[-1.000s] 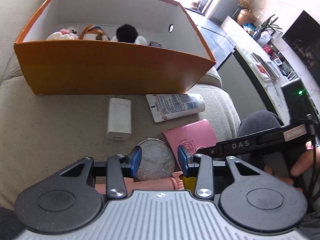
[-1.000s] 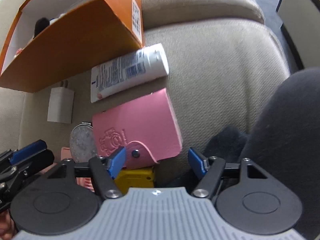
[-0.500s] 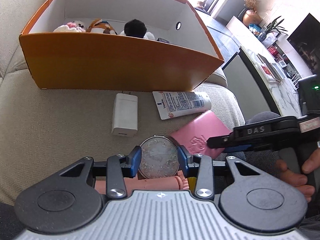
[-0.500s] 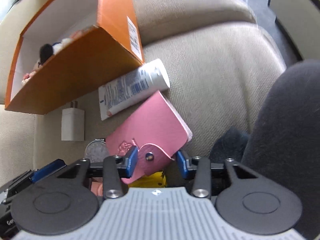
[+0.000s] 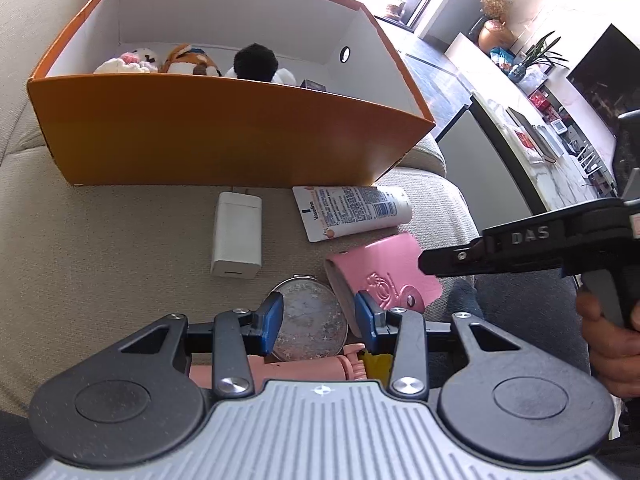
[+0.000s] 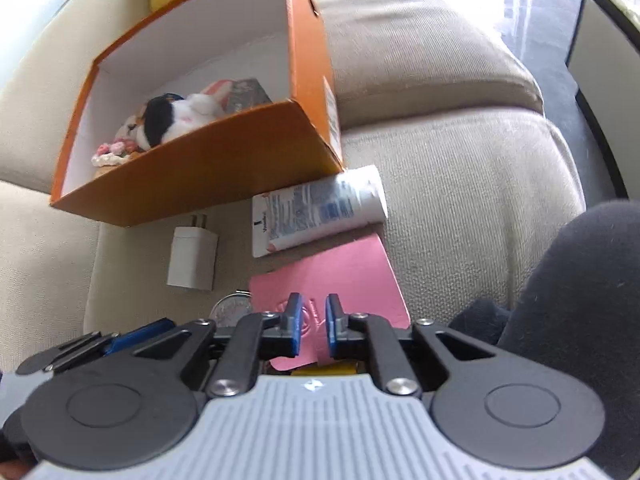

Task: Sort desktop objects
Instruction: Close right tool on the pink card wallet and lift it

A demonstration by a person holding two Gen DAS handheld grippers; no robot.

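A pink wallet point(image 6: 332, 276) lies tilted on the beige sofa, its near end raised. My right gripper point(image 6: 314, 322) has that end between its blue pads, and the jaws are still closing on it. The left wrist view shows the wallet point(image 5: 380, 268) with my right gripper point(image 5: 426, 260) reaching in from the right. My left gripper point(image 5: 319, 320) hovers open above a round silver compact point(image 5: 308, 324), holding nothing. A white charger point(image 5: 237, 236) and a white lotion tube point(image 5: 352, 212) lie in front of the orange box point(image 5: 224, 132).
Several plush toys point(image 5: 256, 62) sit inside the box. A pink handled item point(image 5: 300, 368) and a yellow object point(image 5: 376, 362) lie under my left gripper. A person's dark trouser leg point(image 6: 580, 300) fills the right. A hand point(image 5: 612, 344) grips the right tool.
The right jaws have narrowed from wide open to close around the wallet's near end, and the gripper has risen. The wallet has tipped up with it. The left gripper has kept still.
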